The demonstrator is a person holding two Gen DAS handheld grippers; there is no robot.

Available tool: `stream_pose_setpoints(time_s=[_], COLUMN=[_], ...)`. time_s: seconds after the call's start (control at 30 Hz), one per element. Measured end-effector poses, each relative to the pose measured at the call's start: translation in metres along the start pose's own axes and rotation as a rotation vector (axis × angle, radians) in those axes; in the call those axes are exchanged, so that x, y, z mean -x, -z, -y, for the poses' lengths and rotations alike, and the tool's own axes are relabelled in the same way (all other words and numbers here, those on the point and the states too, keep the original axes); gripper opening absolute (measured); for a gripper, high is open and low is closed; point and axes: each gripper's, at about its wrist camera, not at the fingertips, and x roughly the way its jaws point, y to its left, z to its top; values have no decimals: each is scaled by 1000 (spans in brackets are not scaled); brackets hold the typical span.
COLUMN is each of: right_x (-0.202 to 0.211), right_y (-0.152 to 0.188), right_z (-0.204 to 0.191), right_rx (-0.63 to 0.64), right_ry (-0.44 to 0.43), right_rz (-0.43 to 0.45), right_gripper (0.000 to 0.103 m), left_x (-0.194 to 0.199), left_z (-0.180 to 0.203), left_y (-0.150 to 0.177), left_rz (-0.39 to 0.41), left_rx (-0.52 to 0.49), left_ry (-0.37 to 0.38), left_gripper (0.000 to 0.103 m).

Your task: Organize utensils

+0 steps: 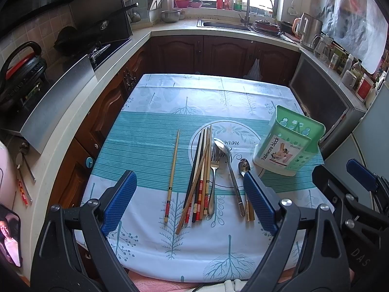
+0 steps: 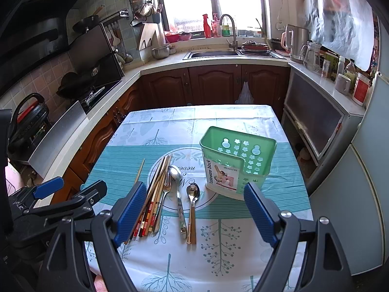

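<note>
A green utensil holder [image 1: 289, 143] [image 2: 237, 161] stands upright and empty at the right of the table. To its left lie a bundle of chopsticks [image 1: 199, 177] [image 2: 152, 199], a fork [image 1: 214, 170] [image 2: 164, 194], a large spoon [image 1: 228, 168] [image 2: 177, 194] and a small spoon [image 1: 243, 166] [image 2: 192, 199]. One chopstick [image 1: 172, 177] lies apart on the left. My left gripper [image 1: 189, 189] is open and empty above the near table edge. My right gripper [image 2: 194, 209] is open and empty, above the spoons' handles.
The table [image 1: 145, 121] has a teal and white cloth. Kitchen counters with a stove [image 1: 80, 56], a sink [image 2: 214, 53] and a cabinet [image 2: 316, 116] on the right surround it. The right gripper shows in the left wrist view [image 1: 345, 182].
</note>
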Motion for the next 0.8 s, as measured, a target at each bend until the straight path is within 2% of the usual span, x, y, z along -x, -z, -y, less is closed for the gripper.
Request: stream_pose_setpoints(time_s=[0.5, 0.7, 0.8], right_x=[-7, -7, -7], right_y=[-3, -5, -6], right_z=[3, 6, 7], right_rx=[-4, -4, -4], right_ry=[-7, -10, -21], right_rz=[-11, -11, -14], right_gripper=[83, 83, 83], left_x=[-6, -12, -12], left_z=[1, -2, -7], left_y=[0, -6, -12], left_rz=[-25, -62, -43], left_rx=[0, 1, -4], left_ry=[8, 70, 94], left_gripper=[88, 88, 89])
